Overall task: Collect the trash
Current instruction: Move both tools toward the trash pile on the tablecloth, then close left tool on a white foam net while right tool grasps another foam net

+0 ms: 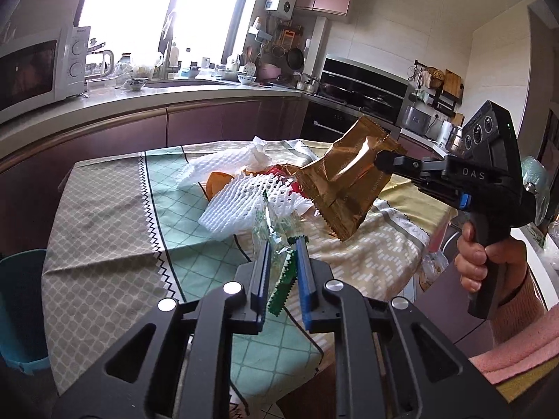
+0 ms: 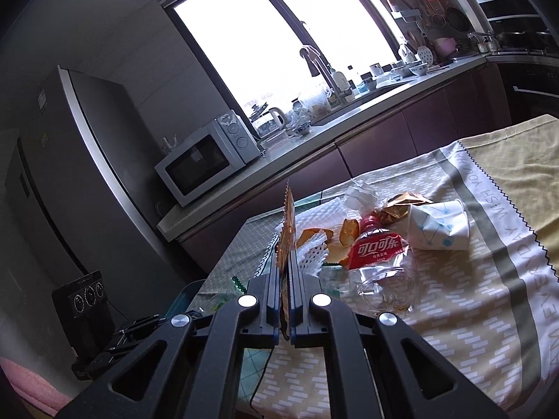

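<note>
My left gripper (image 1: 283, 244) is shut on a crumpled clear and green wrapper (image 1: 279, 296), which hangs between its blue pads above the table. At the right of the left wrist view, my right gripper (image 1: 379, 160) is shut on a brown-gold snack bag (image 1: 346, 188), lifted over the trash pile. In the right wrist view the same bag (image 2: 288, 220) stands edge-on between the right gripper's (image 2: 287, 255) fingers. On the cloth lie white foam nets (image 1: 244, 202), orange peel (image 2: 349, 230), a crushed cola bottle (image 2: 380, 255), a paper cup (image 2: 440, 227) and a tissue (image 2: 360, 192).
A teal bin (image 1: 21, 310) stands on the floor by the table's left side. The table carries a patterned cloth (image 1: 104, 209). A kitchen counter with a microwave (image 2: 206, 160) runs behind, and a fridge (image 2: 70, 174) stands at the left. A hand in a pink sleeve (image 1: 489, 262) grips the right handle.
</note>
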### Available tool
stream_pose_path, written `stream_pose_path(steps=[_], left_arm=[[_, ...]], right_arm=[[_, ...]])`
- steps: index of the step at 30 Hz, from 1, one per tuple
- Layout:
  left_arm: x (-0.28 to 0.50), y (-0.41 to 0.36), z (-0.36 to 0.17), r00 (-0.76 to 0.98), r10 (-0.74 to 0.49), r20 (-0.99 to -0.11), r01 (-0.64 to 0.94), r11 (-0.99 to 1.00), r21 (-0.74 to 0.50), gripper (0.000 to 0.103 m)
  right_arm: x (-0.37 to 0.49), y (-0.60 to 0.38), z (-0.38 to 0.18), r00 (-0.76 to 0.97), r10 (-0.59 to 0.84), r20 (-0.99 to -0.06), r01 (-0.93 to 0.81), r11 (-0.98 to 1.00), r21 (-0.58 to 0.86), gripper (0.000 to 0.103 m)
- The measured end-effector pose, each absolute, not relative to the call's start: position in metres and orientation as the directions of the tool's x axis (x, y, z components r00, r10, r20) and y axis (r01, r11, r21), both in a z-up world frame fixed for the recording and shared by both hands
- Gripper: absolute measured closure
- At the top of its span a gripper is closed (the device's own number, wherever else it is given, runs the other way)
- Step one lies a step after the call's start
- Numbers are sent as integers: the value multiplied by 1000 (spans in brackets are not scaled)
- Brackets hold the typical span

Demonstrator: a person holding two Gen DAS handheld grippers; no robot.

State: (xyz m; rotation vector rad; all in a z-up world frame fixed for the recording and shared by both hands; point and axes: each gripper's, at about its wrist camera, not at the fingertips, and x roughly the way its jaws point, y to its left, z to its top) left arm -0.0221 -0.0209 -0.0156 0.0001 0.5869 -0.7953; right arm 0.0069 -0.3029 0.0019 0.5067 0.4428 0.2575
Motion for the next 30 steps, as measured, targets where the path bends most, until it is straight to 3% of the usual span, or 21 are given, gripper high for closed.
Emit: stream_pose_path(steps=[9,13,15,20,23,25,30], left_arm=[[-18,11,-18,594,-628,-502,615,757,-221,88],[-13,12,-20,607,-613,-505,599,771,-215,88],[-11,10,-21,614,-599,-514,593,780,-199,88],[-1,-3,-29,614,-568,-548,587,793,-164,86],[0,-17,-31,630,-540,-558,591,800,-106,79],[0,-23,-32,631,-534,-563,592,800,-96,66],[-2,-31,-27,646,-535,-545,608,792,-58,45]], right_arm=[[23,-290,-14,831,398,-389,-137,823,551,100],[30,-298,-36,808,376,-454,-56,816,576,99],[32,-304,-45,802,345,-488,-2,818,575,95],[34,-317,-46,805,222,-549,105,859,501,72],[37,-315,-28,832,118,-542,132,907,400,58],[42,-309,-17,845,108,-523,107,925,365,56],[79,-276,-9,803,262,-535,-65,931,359,53]])
